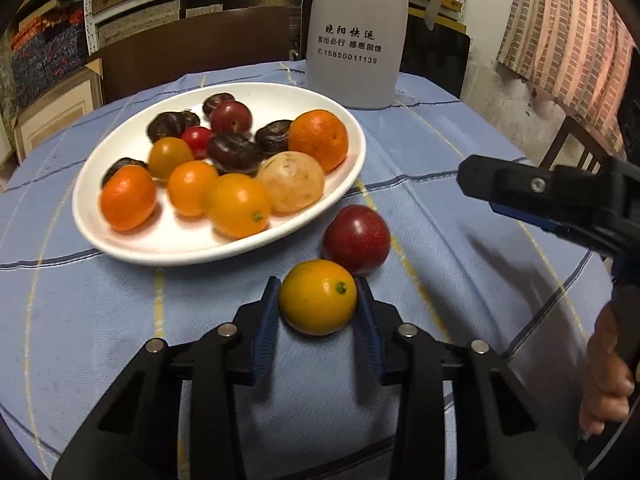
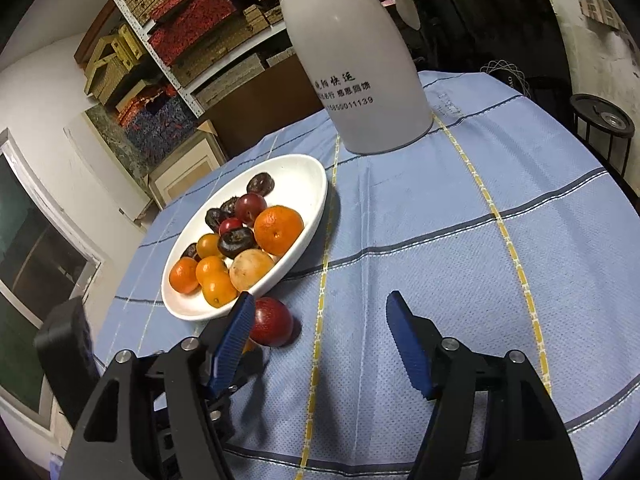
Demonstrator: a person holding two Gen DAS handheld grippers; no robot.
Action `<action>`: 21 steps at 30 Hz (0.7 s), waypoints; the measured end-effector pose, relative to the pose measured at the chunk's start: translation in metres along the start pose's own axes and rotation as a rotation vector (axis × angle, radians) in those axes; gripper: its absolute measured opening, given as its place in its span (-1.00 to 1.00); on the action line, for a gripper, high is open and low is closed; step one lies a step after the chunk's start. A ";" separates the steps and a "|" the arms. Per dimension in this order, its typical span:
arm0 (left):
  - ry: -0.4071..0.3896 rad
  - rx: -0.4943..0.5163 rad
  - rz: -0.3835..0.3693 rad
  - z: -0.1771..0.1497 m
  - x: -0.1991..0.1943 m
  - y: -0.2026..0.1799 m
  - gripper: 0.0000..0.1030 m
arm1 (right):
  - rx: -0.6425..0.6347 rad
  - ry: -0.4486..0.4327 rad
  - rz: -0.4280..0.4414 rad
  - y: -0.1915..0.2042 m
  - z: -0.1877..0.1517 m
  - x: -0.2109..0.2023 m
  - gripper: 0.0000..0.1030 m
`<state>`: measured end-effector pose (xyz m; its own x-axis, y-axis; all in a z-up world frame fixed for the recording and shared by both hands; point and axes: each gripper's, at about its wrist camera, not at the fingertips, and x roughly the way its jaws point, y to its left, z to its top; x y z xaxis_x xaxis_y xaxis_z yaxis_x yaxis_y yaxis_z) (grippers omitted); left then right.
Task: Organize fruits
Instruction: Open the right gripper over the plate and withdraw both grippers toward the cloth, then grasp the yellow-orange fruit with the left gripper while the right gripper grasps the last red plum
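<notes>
A white plate [image 1: 120,240] holds several fruits: oranges, yellow kumquats, red plums, dark chestnuts and a pale round fruit [image 1: 291,182]. In front of it on the blue cloth lie a red plum [image 1: 356,239] and a yellow kumquat [image 1: 318,297]. My left gripper [image 1: 318,300] is shut on the kumquat, a pad on each side, low on the cloth. My right gripper [image 2: 320,320] is open and empty, hovering right of the plum [image 2: 272,321]; it also shows in the left wrist view [image 1: 540,196]. The plate shows in the right wrist view [image 2: 308,176].
A tall white kettle [image 1: 356,36] [image 2: 360,68] stands behind the plate. The round table [image 2: 480,260] carries a blue checked cloth. Shelves of boxes [image 2: 192,28] and a dark chair [image 1: 436,56] stand behind the table.
</notes>
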<state>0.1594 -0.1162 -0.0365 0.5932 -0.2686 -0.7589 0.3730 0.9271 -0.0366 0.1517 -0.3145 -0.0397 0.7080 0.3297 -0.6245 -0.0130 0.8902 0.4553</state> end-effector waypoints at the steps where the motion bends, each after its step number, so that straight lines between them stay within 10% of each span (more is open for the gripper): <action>1: -0.006 0.009 0.017 -0.005 -0.006 0.003 -0.28 | -0.008 0.005 -0.002 0.001 -0.002 0.002 0.33; 14: -0.012 -0.149 0.097 -0.040 -0.043 0.085 -0.28 | -0.254 0.058 -0.069 0.049 -0.034 0.035 0.33; 21: -0.011 -0.152 0.093 -0.039 -0.040 0.084 -0.28 | -0.268 0.098 -0.047 0.062 -0.036 0.050 0.02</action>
<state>0.1396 -0.0171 -0.0346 0.6279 -0.1817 -0.7568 0.2042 0.9768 -0.0650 0.1614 -0.2314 -0.0655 0.6408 0.3029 -0.7055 -0.1771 0.9524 0.2480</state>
